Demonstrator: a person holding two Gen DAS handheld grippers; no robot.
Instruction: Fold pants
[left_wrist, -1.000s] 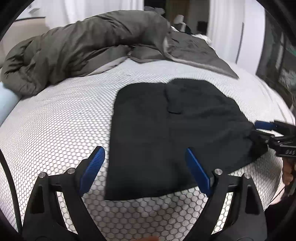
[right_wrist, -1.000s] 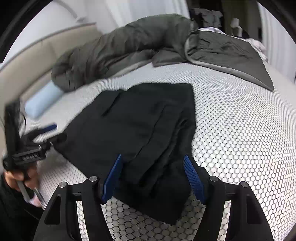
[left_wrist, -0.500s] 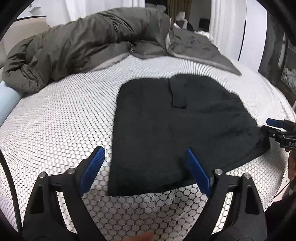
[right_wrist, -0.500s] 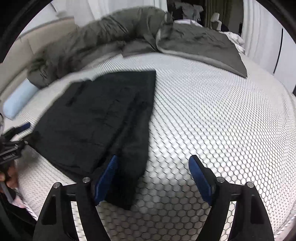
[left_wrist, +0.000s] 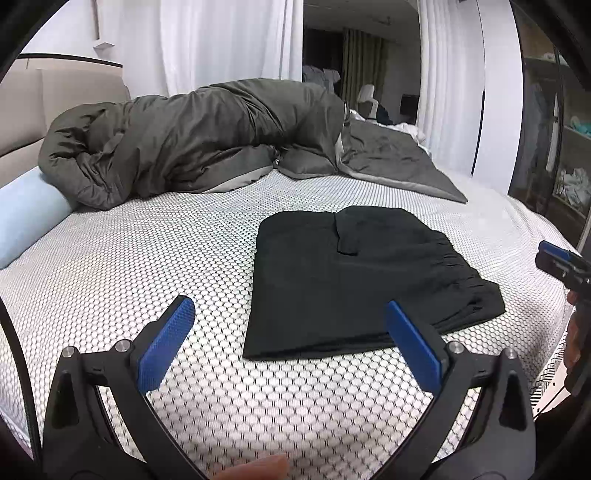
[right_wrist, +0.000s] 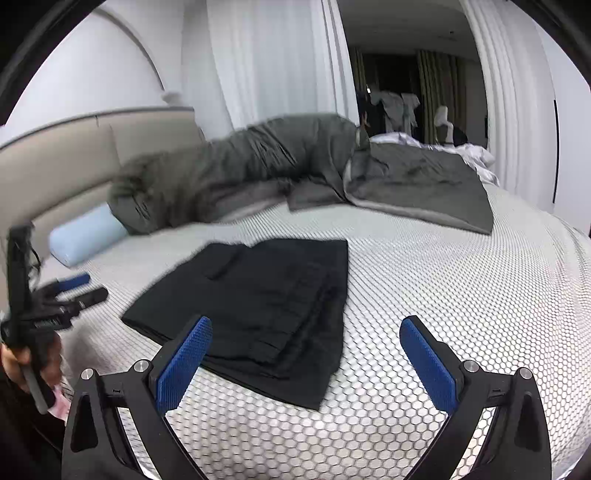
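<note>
The black pants lie folded into a flat rectangle on the white honeycomb-patterned bed. They also show in the right wrist view, with layered edges toward the camera. My left gripper is open and empty, held above the bed just short of the pants' near edge. My right gripper is open and empty, off the pants' near edge. The right gripper shows at the right edge of the left wrist view, and the left gripper at the left of the right wrist view.
A rumpled dark grey duvet lies across the back of the bed. A light blue bolster rests at the beige headboard. White curtains and a dark doorway stand behind. Shelves are at the far right.
Both grippers have drawn back and up from the pants, and both views have tilted up. The right gripper, earlier against the pants' edge, now hangs clear of it.
</note>
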